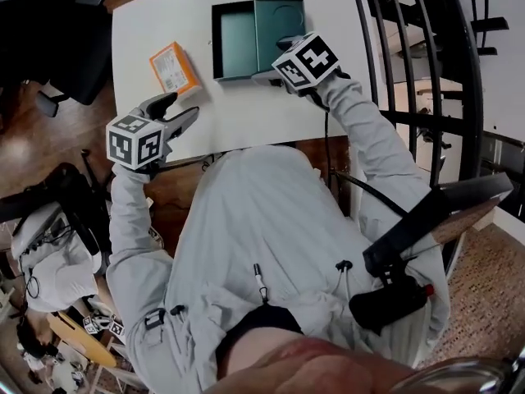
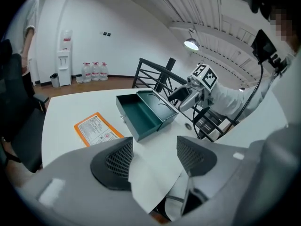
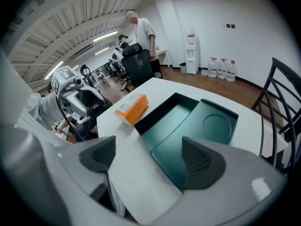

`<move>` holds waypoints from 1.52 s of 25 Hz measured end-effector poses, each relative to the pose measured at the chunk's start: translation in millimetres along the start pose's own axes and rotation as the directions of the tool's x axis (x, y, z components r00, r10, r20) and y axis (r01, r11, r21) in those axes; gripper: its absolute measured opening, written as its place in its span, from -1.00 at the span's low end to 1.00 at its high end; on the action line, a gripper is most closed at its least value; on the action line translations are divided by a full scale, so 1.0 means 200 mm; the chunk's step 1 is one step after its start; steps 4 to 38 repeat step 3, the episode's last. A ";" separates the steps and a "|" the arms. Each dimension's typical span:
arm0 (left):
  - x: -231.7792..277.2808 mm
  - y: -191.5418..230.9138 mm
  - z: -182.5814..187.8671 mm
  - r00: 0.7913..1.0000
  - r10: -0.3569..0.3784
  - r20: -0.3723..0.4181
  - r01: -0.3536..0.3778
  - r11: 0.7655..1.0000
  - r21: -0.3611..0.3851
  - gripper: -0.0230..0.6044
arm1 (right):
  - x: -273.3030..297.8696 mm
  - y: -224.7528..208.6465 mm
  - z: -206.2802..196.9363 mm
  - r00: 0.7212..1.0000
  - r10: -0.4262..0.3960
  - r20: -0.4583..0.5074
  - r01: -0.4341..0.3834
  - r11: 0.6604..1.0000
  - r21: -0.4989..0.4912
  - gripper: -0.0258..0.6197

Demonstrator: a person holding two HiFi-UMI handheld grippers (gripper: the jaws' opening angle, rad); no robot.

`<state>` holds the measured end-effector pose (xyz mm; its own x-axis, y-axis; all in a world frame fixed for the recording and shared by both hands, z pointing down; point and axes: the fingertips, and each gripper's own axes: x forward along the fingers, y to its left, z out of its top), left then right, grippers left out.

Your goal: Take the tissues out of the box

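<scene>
An open dark green box lies on the white table, its inside bare, with its lid flat against its right side. To its left an orange tissue pack rests on the table. My left gripper hovers at the table's near-left edge, open, with nothing between its jaws; the left gripper view shows the pack and the box beyond them. Just near of the lid, my right gripper stands open over the table, empty too. The right gripper view looks across the box to the pack.
A black metal railing runs along the table's right side. A dark office chair stands at the far left. In the right gripper view a person stands beyond another chair. Water bottles line the far wall.
</scene>
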<state>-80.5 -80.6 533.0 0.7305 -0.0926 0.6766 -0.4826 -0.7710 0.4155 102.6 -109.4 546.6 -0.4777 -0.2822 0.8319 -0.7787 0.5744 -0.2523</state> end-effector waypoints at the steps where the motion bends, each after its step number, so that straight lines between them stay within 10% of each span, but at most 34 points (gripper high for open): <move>1: -0.02 0.00 -0.04 1.000 0.019 0.002 -0.019 1.000 -0.013 0.06 | 0.01 0.02 -0.01 1.000 0.012 -0.007 -0.012 1.000 -0.004 0.49; 38: -0.07 0.01 -0.13 0.998 0.061 0.007 -0.060 0.997 -0.046 0.03 | 0.05 0.06 -0.04 0.999 0.042 -0.023 -0.043 0.999 -0.014 0.49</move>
